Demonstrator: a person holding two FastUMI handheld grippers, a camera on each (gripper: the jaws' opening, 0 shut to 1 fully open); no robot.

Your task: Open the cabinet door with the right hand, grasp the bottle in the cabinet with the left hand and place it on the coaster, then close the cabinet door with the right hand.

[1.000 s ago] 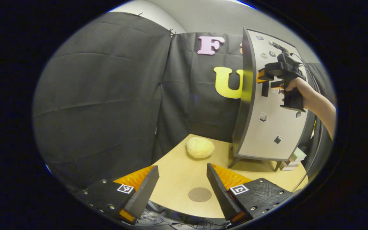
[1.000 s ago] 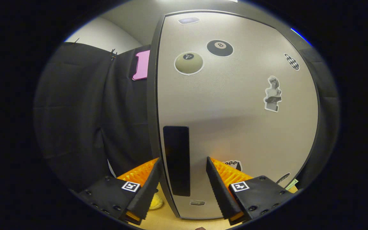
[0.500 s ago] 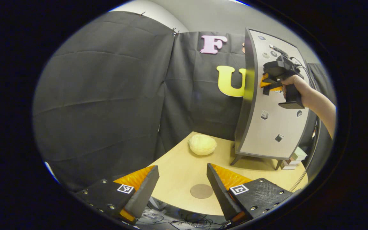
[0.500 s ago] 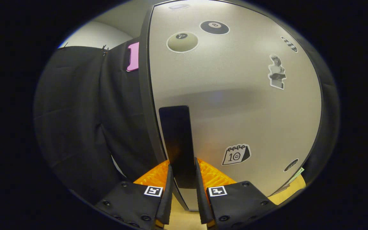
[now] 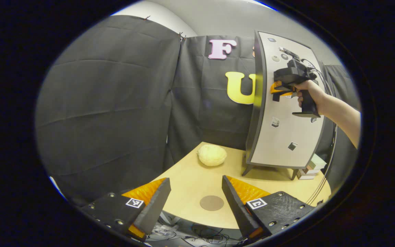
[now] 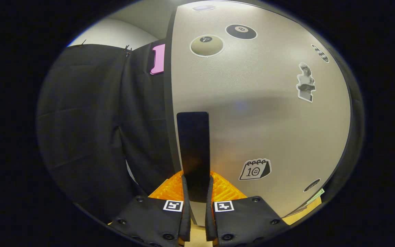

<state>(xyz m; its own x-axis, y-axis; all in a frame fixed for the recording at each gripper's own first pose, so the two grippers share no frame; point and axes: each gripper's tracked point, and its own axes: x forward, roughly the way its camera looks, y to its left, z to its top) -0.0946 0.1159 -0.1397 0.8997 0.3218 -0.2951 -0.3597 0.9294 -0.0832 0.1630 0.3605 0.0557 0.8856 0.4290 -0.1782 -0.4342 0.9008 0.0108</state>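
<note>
Cabinet (image 5: 283,137) stands at the table's (image 5: 190,185) far right; its door (image 6: 259,113) looks closed, so the bottle can't be seen. Right gripper (image 6: 196,192) pinched tight on the door handle (image 6: 193,151). Left gripper (image 5: 194,195) wide open, holding nothing, hovering near the coaster (image 5: 212,203), well short of the cabinet.

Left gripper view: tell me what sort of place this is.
Most likely a staged recording booth, not a real home. Black cloth hangs as walls around a small wooden table, which holds a freestanding cabinet covered in stickers, a round coaster and loose cables below its edge.
</note>
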